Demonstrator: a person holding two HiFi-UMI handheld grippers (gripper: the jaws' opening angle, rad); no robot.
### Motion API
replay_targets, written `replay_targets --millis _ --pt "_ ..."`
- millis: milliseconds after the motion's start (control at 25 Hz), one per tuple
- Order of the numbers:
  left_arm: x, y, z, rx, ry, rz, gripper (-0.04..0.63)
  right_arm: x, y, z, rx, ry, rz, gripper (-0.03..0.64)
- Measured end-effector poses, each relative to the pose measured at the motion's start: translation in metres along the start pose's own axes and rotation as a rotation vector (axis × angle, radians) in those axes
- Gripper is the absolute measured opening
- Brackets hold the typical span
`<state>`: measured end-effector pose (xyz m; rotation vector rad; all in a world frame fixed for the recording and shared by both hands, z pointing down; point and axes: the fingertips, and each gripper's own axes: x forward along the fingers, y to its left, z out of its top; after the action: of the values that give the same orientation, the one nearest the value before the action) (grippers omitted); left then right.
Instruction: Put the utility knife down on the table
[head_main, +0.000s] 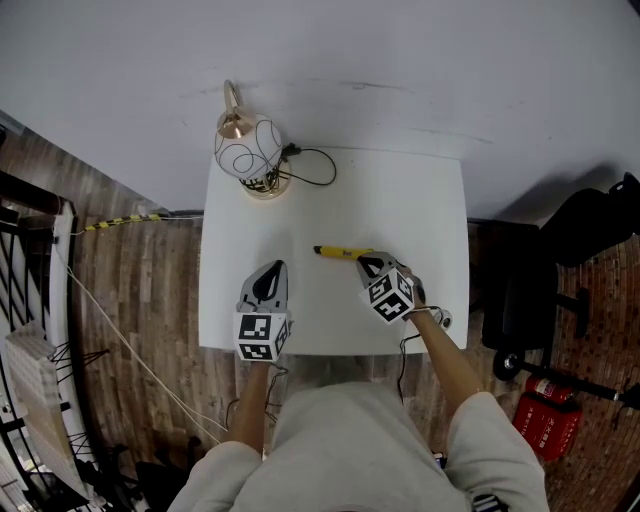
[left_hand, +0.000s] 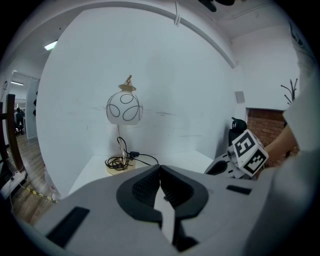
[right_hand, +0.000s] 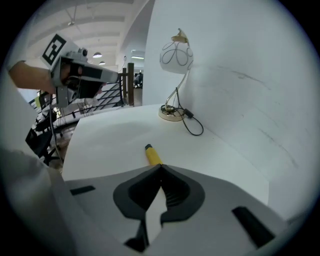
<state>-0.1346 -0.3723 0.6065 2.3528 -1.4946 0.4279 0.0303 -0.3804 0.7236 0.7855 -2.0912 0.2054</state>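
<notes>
At right tool (head_main: 364, 262): jaws together, nothing btwn them; tips tilted down over counter (head_main: 420, 200), right of centre.
Just ahead of tips: utility knife (head_main: 335, 251), yellow, lying flat on counter, pointing left; its near end hidden behind the tips in right gripper view, so can't tell if touching.
Left tool (head_main: 274, 270): jaws together, empty; over front-left of counter, apart from knife.
Back-left of counter: lamp (head_main: 250, 148) w/ white globe shade & brass top; black cable (head_main: 315, 165) loops from its base to the right.
Around counter: white wall (head_main: 400, 60) behind, wood floor (head_main: 140, 290) at sides, red extinguisher (head_main: 548, 415) on floor at right.
</notes>
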Motion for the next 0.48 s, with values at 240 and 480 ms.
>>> replay_targets --millis 240,480 --pt "0.000 -0.008 0.006 0.008 -0.010 -0.004 0.006 -0.030 -0.009 0.015 0.167 -0.130 -0.066 -0.002" --pt "-0.001 -0.015 0.018 0.025 -0.029 -0.009 0.006 -0.066 -0.019 0.032 0.243 -0.237 -0.144 -0.002"
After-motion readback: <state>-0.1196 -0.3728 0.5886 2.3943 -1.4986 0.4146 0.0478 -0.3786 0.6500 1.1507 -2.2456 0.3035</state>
